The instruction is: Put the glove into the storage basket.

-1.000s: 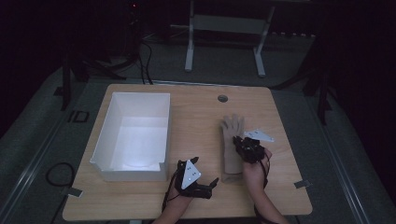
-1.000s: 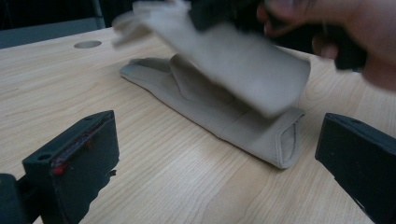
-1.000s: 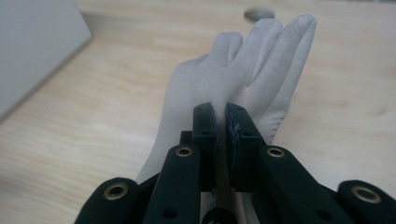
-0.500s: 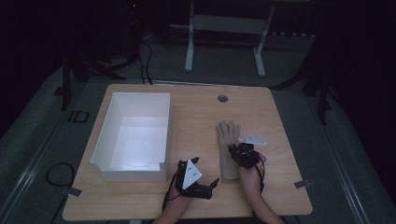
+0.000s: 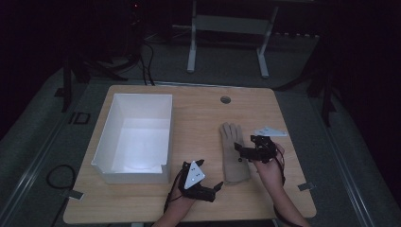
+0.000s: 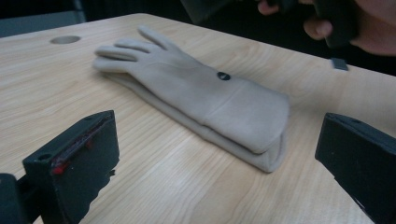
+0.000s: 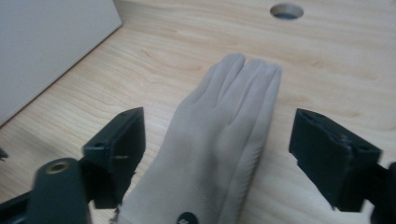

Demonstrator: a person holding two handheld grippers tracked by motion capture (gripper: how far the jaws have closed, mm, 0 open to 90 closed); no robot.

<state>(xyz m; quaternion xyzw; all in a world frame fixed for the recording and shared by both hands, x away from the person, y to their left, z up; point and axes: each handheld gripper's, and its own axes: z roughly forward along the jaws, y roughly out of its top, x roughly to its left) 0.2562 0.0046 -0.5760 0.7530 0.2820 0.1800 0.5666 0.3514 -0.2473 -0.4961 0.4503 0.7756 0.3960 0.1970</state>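
Note:
A beige glove (image 5: 234, 153) lies flat on the wooden table (image 5: 198, 109), fingers pointing away from the person. My right gripper (image 5: 242, 152) hovers open over its middle from the right. In the right gripper view the glove (image 7: 224, 135) runs between the two wide-apart jaws of that gripper (image 7: 219, 140). My left gripper (image 5: 216, 186) rests open on the table just left of the glove's cuff. In the left gripper view, the cuff end of the glove (image 6: 201, 93) lies ahead of the gripper (image 6: 215, 144). Nothing is gripped.
A white open box (image 5: 135, 137) stands on the left half of the table, its wall (image 7: 46, 46) in the right gripper view. A round cable hole (image 5: 225, 100) sits near the far edge. The person's right hand (image 6: 341, 23) is beyond the glove.
The right gripper has shifted slightly over the glove. The glove lies a little nearer the person than a second ago. The left gripper has stayed put.

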